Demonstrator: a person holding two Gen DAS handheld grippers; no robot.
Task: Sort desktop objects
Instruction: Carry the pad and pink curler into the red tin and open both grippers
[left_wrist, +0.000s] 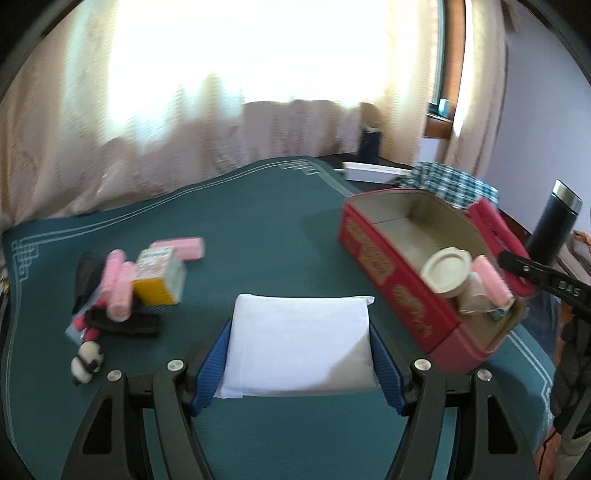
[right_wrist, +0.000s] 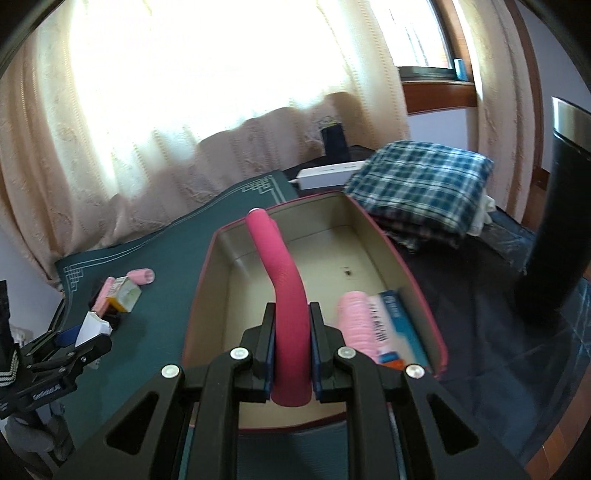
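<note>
Pinching a soft white tissue pack (left_wrist: 301, 341), the left gripper (left_wrist: 301, 365) hovers over the mat (left_wrist: 258, 229), while the right gripper (right_wrist: 291, 354) clamps a ribbed pink roller (right_wrist: 284, 295) above the red box (right_wrist: 402, 258).

Dark table under teal bordered mat (left_wrist: 258, 229), red open cardboard box (left_wrist: 384, 266) at three o'clock, pink foam rollers (left_wrist: 118, 288) and small yellow carton (left_wrist: 159, 280) at nine o'clock, folded plaid cloth (right_wrist: 417, 184) at one o'clock

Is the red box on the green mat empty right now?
No. The red box holds a pink roller and a blue packet; its far end is bare.
</note>
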